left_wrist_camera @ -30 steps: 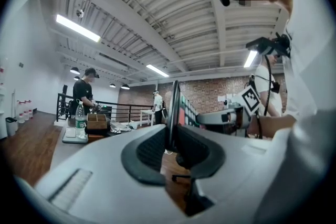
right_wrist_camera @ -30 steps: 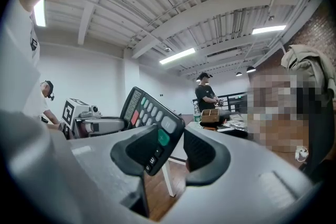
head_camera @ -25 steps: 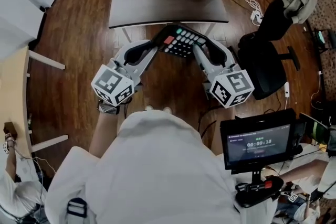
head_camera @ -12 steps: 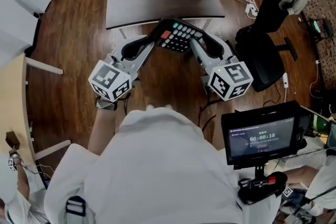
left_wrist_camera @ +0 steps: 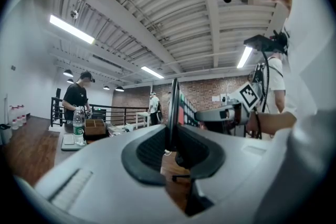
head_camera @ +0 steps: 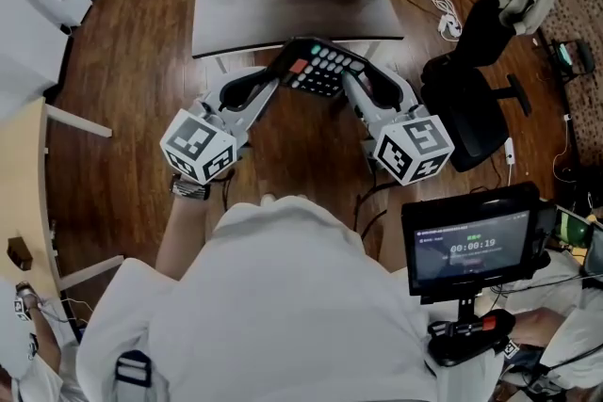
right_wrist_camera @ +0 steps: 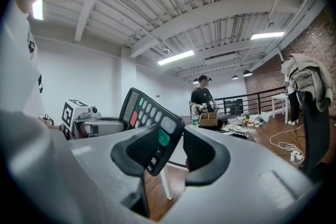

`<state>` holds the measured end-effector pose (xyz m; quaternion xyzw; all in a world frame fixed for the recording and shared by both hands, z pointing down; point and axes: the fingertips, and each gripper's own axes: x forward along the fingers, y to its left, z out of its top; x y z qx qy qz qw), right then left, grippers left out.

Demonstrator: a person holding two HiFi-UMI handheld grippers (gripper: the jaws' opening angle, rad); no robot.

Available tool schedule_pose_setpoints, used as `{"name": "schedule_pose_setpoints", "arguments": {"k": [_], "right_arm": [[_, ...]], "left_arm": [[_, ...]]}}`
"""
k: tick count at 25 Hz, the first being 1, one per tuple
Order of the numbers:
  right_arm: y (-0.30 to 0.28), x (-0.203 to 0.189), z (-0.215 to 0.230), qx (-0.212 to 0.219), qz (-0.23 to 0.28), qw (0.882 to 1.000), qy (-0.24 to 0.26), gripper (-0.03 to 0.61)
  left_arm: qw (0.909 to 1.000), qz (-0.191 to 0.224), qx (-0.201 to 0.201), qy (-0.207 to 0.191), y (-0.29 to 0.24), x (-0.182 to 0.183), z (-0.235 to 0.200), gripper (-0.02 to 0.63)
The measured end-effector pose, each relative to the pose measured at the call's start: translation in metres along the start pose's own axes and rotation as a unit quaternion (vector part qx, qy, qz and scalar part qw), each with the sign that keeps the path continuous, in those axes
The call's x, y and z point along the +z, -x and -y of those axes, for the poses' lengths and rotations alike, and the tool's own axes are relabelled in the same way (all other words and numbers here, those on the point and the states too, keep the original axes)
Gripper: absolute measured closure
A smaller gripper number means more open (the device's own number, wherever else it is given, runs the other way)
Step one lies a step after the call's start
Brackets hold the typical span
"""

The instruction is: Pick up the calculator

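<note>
Here, seen from above, a person holds a left gripper (head_camera: 280,78) and a right gripper (head_camera: 350,82) out in front, with a calculator (head_camera: 320,69) carried between them. It hangs in the air just on the near side of the table (head_camera: 283,14), over the wood floor (head_camera: 292,146).

The pick-up looks all but done. To finish it well, both hands should likely rise together at one pace and stay level. If one leads, the thin body could twist or slip out of the pads. The squeeze should stay even, with neither hand pulling away from the other.

The left gripper's jaws stand partly closed and pinch the calculator's left end. In the left gripper view (left_wrist_camera: 173,147) only its thin edge (left_wrist_camera: 172,107) shows, standing upright between the pads. The right gripper's jaws are closed about the right end. In the right gripper view (right_wrist_camera: 169,157) the keypad (right_wrist_camera: 149,115) faces the camera, tilted, with its lower corner set between the pads and, as far as can be seen, touching both.

Beyond the calculator, the table's front edge lies close by. The calculator appears clear of it.
</note>
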<state>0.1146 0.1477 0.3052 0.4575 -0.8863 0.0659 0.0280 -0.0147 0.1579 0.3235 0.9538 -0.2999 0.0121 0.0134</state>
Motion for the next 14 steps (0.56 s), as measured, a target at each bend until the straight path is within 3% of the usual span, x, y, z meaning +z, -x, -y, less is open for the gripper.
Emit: {"name": "schedule_pose_setpoints", "arguments": {"k": [14], "right_arm": [[-0.008, 0.004, -0.010, 0.009, 0.002, 1.000, 0.006, 0.428]], "left_arm": [[0.9999, 0.001, 0.012, -0.001, 0.011, 0.002, -0.006, 0.551]]}}
